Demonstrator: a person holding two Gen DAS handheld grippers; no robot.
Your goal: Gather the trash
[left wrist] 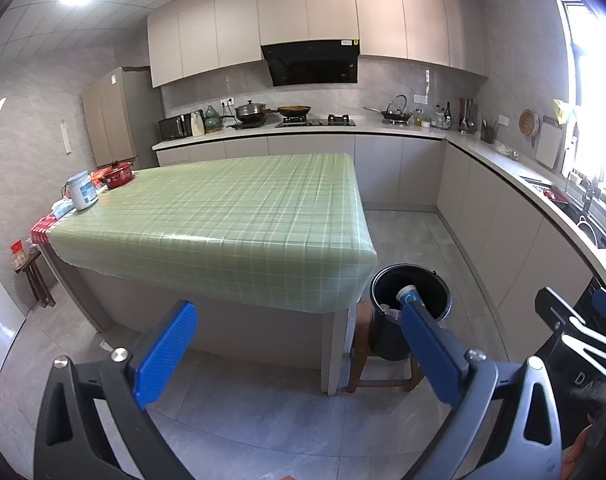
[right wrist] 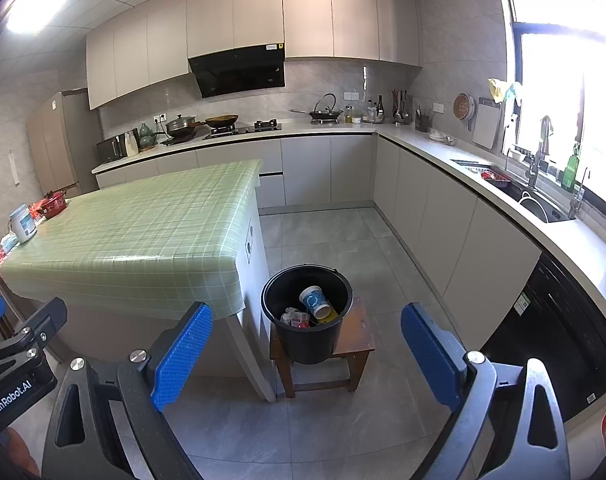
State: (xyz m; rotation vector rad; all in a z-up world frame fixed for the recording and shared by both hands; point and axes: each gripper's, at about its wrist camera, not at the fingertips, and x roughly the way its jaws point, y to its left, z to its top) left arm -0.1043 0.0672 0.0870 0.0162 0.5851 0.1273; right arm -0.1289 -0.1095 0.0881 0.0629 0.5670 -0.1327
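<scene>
— Blue ribbed pads sit nearest both lenses: the left gripper (left wrist: 299, 344) and the right gripper (right wrist: 307, 352) each have their jaws spread wide with nothing between them.

— Where's the trash, then?

— Down in the black round plastic bucket (right wrist: 307, 340) that stands on the small dark wooden stool (right wrist: 361, 340), just beside the corner of the table under its green checked oilcloth (right wrist: 143, 240). A white-and-blue paper cup (right wrist: 315, 301) lies tilted against the inner wall, with crumpled white and red wrappers (right wrist: 295, 317) at the bottom and something yellow beside the cup that I can't identify.

— And on the table?

— A white lidded tub with a blue label (left wrist: 82, 191) and a red enamel pot (left wrist: 117, 174) at the far left edge; they look like kitchenware to me, not litter. I see no loose trash on the cloth.

— How would that cup handle?

— Light and thin-walled, I'd judge, so it crushes easily; pinch it across the stiffer rim. Wrappers are soft and slippery; take a bunched fold.
</scene>
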